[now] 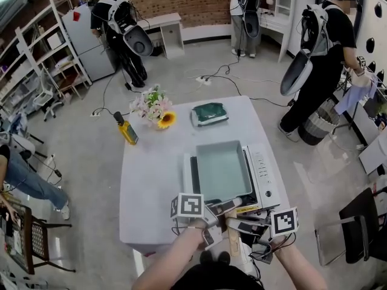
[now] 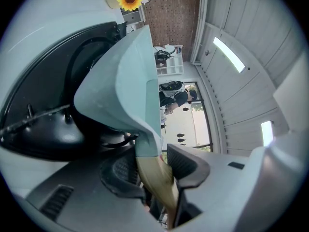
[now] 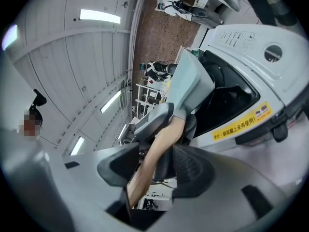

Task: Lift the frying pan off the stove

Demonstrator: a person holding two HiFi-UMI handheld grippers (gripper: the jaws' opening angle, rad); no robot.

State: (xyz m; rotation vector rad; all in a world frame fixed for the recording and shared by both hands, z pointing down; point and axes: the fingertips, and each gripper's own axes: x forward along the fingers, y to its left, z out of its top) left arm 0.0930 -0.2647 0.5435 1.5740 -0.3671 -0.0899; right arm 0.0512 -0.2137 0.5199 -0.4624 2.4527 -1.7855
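A pale teal rectangular frying pan point(image 1: 222, 171) sits on a white portable stove point(image 1: 264, 173) on the table, its wooden handle point(image 1: 233, 237) pointing toward me. My left gripper point(image 1: 230, 207) grips the handle close to the pan; in the left gripper view both pads press the handle point(image 2: 157, 178) below the pan's wall point(image 2: 125, 81). My right gripper point(image 1: 239, 227) holds the handle further back. In the right gripper view the handle point(image 3: 154, 153) runs between its pads and touches both, with the pan point(image 3: 190, 88) and stove point(image 3: 251, 47) ahead.
The white table point(image 1: 151, 186) also carries a flower bunch point(image 1: 154, 107), a yellow bottle-like object point(image 1: 127, 130) and a green pouch point(image 1: 210, 113). Three people stand at the far end of the room. A dark chair point(image 1: 363, 222) is at my right.
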